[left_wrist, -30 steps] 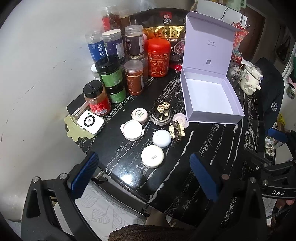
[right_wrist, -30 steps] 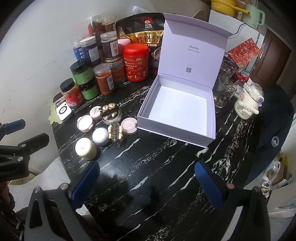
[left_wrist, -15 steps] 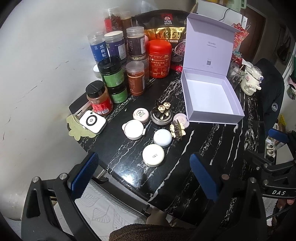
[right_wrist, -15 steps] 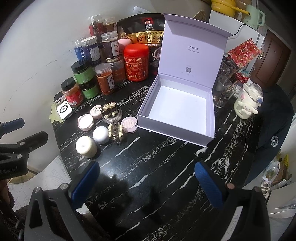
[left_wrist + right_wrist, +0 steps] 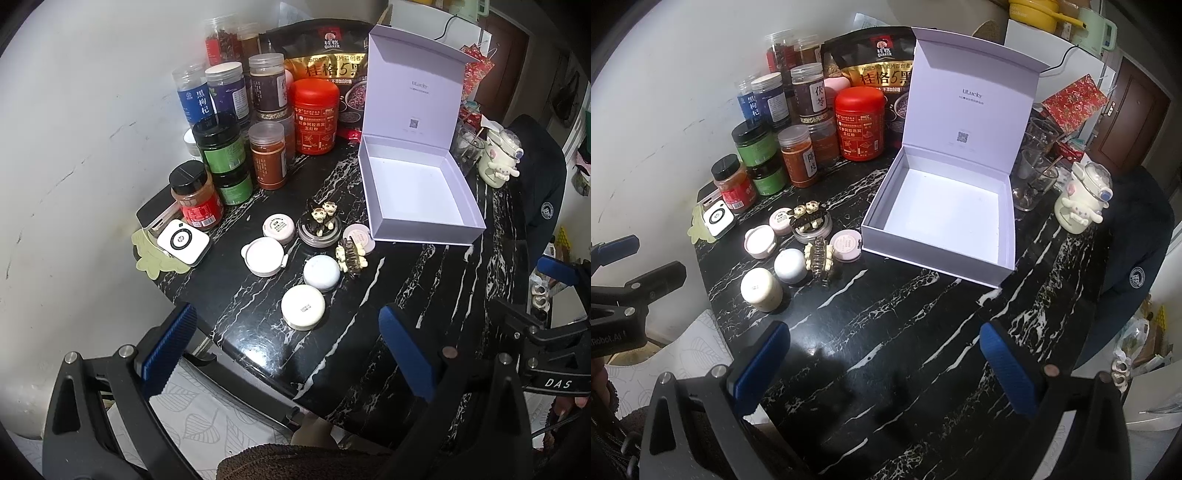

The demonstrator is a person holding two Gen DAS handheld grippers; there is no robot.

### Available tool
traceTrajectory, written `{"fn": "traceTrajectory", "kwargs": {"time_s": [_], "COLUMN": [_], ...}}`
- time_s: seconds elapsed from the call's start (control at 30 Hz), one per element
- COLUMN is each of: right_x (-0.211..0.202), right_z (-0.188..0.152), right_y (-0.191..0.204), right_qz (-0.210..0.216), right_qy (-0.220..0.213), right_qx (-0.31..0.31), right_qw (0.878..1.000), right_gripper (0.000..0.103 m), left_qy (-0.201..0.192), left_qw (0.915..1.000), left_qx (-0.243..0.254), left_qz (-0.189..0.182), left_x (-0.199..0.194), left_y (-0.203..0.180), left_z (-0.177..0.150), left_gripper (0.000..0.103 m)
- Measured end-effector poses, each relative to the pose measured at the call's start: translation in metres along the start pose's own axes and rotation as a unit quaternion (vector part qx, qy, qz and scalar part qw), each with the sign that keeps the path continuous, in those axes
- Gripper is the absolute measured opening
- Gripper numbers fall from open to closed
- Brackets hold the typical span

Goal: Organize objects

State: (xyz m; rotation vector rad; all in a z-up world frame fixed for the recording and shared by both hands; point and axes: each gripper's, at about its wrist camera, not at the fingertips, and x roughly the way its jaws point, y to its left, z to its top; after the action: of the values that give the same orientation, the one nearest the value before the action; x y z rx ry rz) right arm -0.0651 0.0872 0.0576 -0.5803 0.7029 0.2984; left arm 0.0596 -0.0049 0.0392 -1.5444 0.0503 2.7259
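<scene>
From the left wrist camera, my left gripper (image 5: pixel 284 347) hung spread wide and held nothing, above the near edge of the black marble table (image 5: pixel 406 280). Ahead lay a cluster of small things: a cream round compact (image 5: pixel 303 307), a pale blue round case (image 5: pixel 321 273), a white lidded pot (image 5: pixel 264 256), a pink-lidded jar (image 5: pixel 279 228), a hair claw with bear figures (image 5: pixel 351 254) and a round tin with another bear clip (image 5: pixel 320 225) on top. Just right of them stood the lilac gift box (image 5: pixel 424 229), lid upright, nothing inside. Spice jars (image 5: pixel 266 158) and a red canister (image 5: pixel 315 116) crowded the wall side.

From the right wrist camera, my right gripper (image 5: pixel 886 354) was likewise released and bare, over open tabletop. The lilac gift box sat straight ahead, the small things to its left, a pink compact (image 5: pixel 845 243) almost touching its corner. My left gripper showed at the far left edge.
</scene>
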Motion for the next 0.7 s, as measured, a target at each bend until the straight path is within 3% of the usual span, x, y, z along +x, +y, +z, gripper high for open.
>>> {"fn": "traceTrajectory", "kwargs": {"time_s": [0.7], "right_x": [-0.0009], "right_z": [0.0002], "right_y": [0.0016], "right_qz": [-0.024], "right_qy": [0.024], "right_qx": [0.037], "right_qw": [0.999], "right_gripper": [0.103], "left_qy": [-0.002], "left_qw": [1.0], "left_qx": [0.0], "left_qz": [-0.001], "left_x": [-0.0024], "left_y": [-0.0001], "left_z": [-0.0045], "left_gripper": [0.1]}}
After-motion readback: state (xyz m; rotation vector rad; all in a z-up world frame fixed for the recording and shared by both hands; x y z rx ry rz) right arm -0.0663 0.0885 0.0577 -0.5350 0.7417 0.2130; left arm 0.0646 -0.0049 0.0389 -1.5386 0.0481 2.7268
